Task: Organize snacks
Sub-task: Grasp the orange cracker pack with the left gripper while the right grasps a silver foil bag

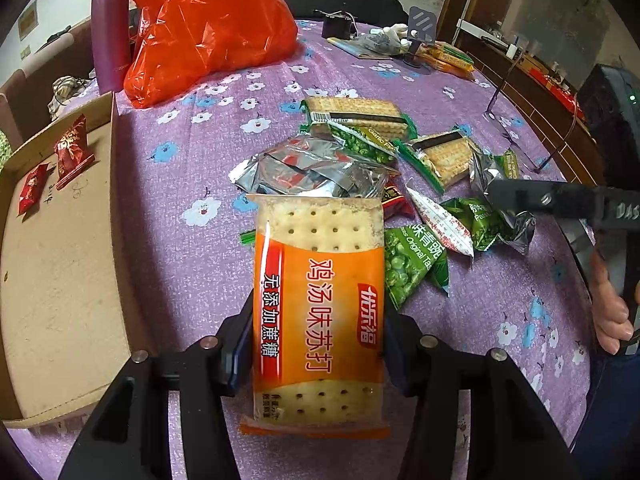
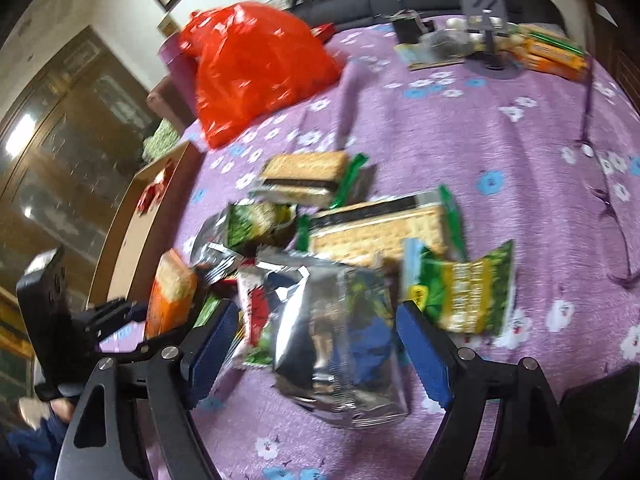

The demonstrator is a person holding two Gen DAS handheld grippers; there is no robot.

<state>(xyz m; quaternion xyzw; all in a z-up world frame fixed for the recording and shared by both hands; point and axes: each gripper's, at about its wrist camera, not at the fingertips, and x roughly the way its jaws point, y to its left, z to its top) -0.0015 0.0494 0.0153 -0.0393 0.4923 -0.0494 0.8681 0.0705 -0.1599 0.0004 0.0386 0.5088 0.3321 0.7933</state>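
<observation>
My left gripper [image 1: 318, 320] is shut on an orange soda-cracker packet [image 1: 320, 280], held upright above the purple flowered tablecloth [image 1: 180, 152]. Behind the packet lies a pile of snacks: silver packets [image 1: 312, 168], green pea packets [image 1: 412, 260] and green-wrapped cracker packs [image 1: 356, 114]. My right gripper [image 2: 316, 312] stands open over the pile with a silver-backed packet [image 2: 340, 340] between its blue pads [image 2: 424, 352], which do not press on it. That view is blurred. A cardboard box [image 1: 60, 260] at the left holds two red candy packets [image 1: 72, 152].
A red plastic bag [image 1: 208, 28] and a purple bottle [image 1: 110, 24] stand at the back left. A phone stand [image 1: 420, 28] and orange packs [image 1: 448, 58] sit at the far side. A person's hand [image 1: 608, 304] grips the right tool. A purple cord [image 2: 600, 160] trails at the right.
</observation>
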